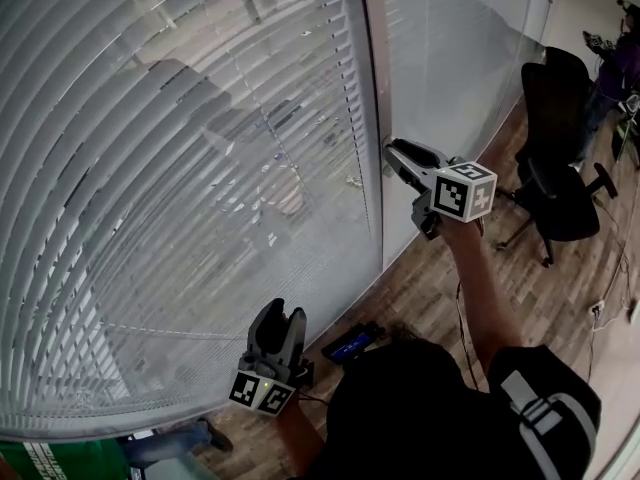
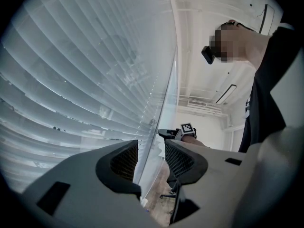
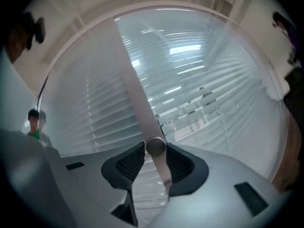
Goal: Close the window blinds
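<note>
the venetian blinds hang left of the mullion, slats angled open. low and left of the mullion, the left gripper has its fingers apart on nothing. at the mullion, the right gripper clamps what looks like the tilt wand.

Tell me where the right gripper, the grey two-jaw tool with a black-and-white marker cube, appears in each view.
Head view: the right gripper is right of centre, tips at the right edge of the white slatted blinds.
Left gripper view: the right gripper is small, at centre, just above the left gripper.
Right gripper view: the right gripper is at bottom centre, closed on a pale round blind wand.
Shared landmark: the blinds.
</note>
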Action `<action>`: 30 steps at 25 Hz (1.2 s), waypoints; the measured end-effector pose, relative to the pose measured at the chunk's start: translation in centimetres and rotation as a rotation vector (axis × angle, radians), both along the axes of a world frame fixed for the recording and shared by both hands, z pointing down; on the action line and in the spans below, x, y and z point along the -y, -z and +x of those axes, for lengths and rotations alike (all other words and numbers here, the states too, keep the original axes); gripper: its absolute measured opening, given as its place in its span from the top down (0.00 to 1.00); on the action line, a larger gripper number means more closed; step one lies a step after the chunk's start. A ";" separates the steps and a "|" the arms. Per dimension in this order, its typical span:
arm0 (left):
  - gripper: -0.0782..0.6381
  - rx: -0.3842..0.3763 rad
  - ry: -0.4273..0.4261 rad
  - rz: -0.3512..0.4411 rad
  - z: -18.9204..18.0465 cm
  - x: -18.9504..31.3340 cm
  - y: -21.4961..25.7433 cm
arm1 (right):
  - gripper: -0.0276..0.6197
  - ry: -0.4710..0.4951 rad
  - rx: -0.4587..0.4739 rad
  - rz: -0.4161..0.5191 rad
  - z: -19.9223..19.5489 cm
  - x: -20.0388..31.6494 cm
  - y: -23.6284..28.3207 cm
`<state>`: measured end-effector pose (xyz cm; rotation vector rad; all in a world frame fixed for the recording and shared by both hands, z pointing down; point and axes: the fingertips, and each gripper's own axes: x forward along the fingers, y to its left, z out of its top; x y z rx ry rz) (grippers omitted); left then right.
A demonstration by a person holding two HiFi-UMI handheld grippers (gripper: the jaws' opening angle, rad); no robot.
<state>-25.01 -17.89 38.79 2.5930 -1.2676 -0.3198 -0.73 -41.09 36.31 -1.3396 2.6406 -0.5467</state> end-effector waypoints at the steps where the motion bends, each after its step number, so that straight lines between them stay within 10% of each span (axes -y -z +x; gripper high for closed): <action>1: 0.65 -0.001 -0.001 0.000 0.0 0.1 0.0 | 0.76 -0.018 -0.123 0.053 0.0 -0.1 0.0; 5: 0.65 -0.001 -0.003 -0.002 0.2 0.4 -0.2 | 0.73 -0.100 -0.580 0.259 -0.1 -0.4 0.6; 11: 0.65 0.001 -0.010 -0.003 0.5 0.3 -0.2 | 0.75 -0.103 -0.715 0.306 -0.8 -0.2 0.8; 23: 0.65 -0.002 -0.006 -0.004 0.4 0.4 -0.3 | 0.76 0.022 0.186 -0.107 0.2 0.5 -0.2; 25: 0.65 0.000 -0.008 -0.005 0.5 0.4 -0.3 | 0.76 0.019 0.061 -0.034 0.0 0.1 -0.2; 30: 0.65 0.002 -0.009 -0.009 0.4 0.8 -0.1 | 0.70 -0.131 -0.621 0.259 -0.1 -0.6 0.5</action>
